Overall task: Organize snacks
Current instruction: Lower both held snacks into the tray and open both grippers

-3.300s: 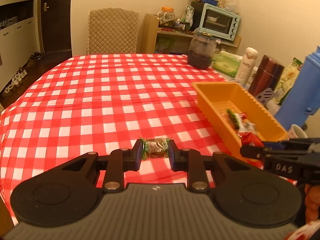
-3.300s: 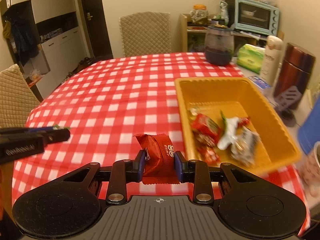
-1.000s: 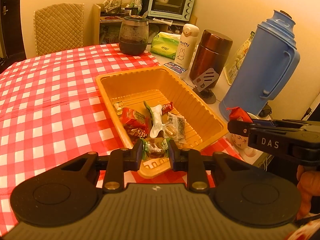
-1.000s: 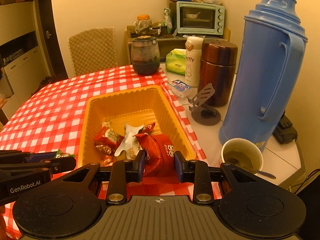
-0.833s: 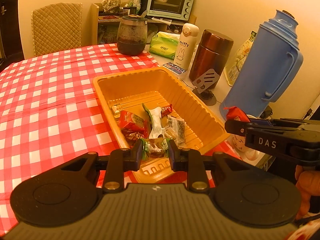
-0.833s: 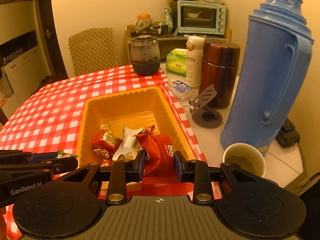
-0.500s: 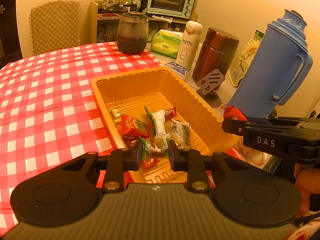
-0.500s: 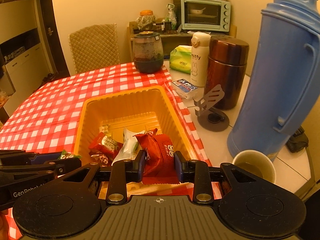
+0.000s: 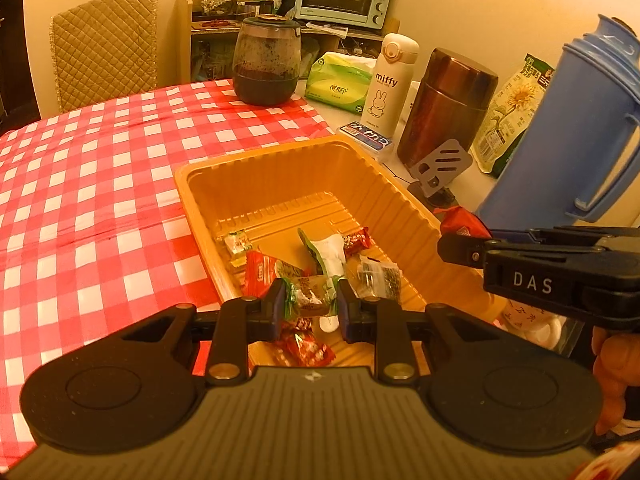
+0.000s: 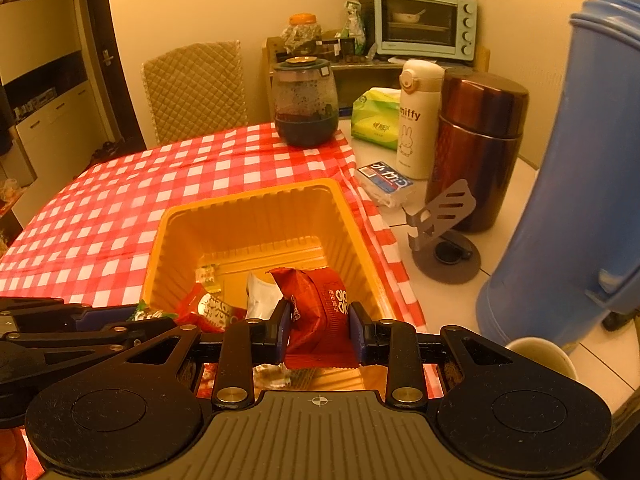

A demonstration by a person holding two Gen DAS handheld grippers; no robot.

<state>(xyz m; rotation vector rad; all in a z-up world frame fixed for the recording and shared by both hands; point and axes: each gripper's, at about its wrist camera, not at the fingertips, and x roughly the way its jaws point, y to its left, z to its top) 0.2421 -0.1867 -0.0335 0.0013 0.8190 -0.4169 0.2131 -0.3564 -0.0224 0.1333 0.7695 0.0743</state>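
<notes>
My left gripper [image 9: 310, 298] is shut on a green-ended wrapped candy [image 9: 310, 295] and holds it above the near end of the orange tray [image 9: 256, 184]. My right gripper [image 10: 319, 326] is shut on a red snack packet [image 10: 318, 310], also above the tray's near end [image 10: 248, 220]. Several wrapped snacks [image 9: 332, 252] lie on the tray floor. The right gripper shows at the right of the left wrist view [image 9: 460, 246], over the tray's right rim. The left gripper shows at the lower left of the right wrist view [image 10: 132, 318].
The tray sits on a red-checked tablecloth [image 9: 92, 184]. To its right stand a blue thermos [image 9: 580, 128], a brown flask [image 9: 448, 108], a white Miffy bottle [image 9: 390, 88], a phone stand [image 9: 438, 168] and a cup [image 10: 540, 356]. A dark jar [image 9: 266, 66] stands behind.
Both grippers have moved forward and lower over the tray, each still holding its snack. The tray now fills more of both views.
</notes>
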